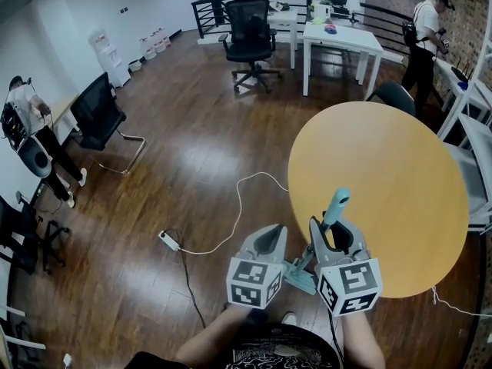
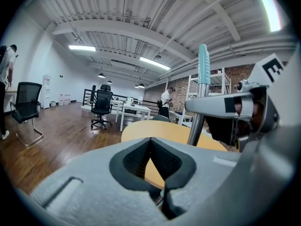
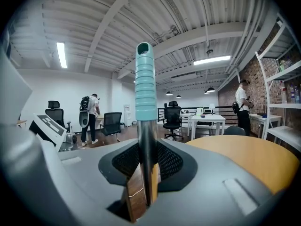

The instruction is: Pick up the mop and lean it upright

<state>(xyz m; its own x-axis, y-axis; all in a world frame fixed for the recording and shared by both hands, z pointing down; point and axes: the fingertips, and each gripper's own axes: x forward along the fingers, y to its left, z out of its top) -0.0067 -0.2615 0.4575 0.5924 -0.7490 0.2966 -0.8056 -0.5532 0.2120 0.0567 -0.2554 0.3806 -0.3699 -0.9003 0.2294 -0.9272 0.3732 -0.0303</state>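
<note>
You are clamping your right gripper [image 1: 330, 233] on the mop handle [image 1: 337, 204], standing it upright beside the round table [image 1: 400, 183]; your left gripper [image 1: 270, 241] is idling, jaws together.

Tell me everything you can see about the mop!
The mop has a ribbed teal grip with a hanging hole on top, a shiny metal pole and a flat pale-teal head down by the wooden floor. It stands nearly upright beside the round yellow table. The right hand-held gripper is shut on its pole.
</note>
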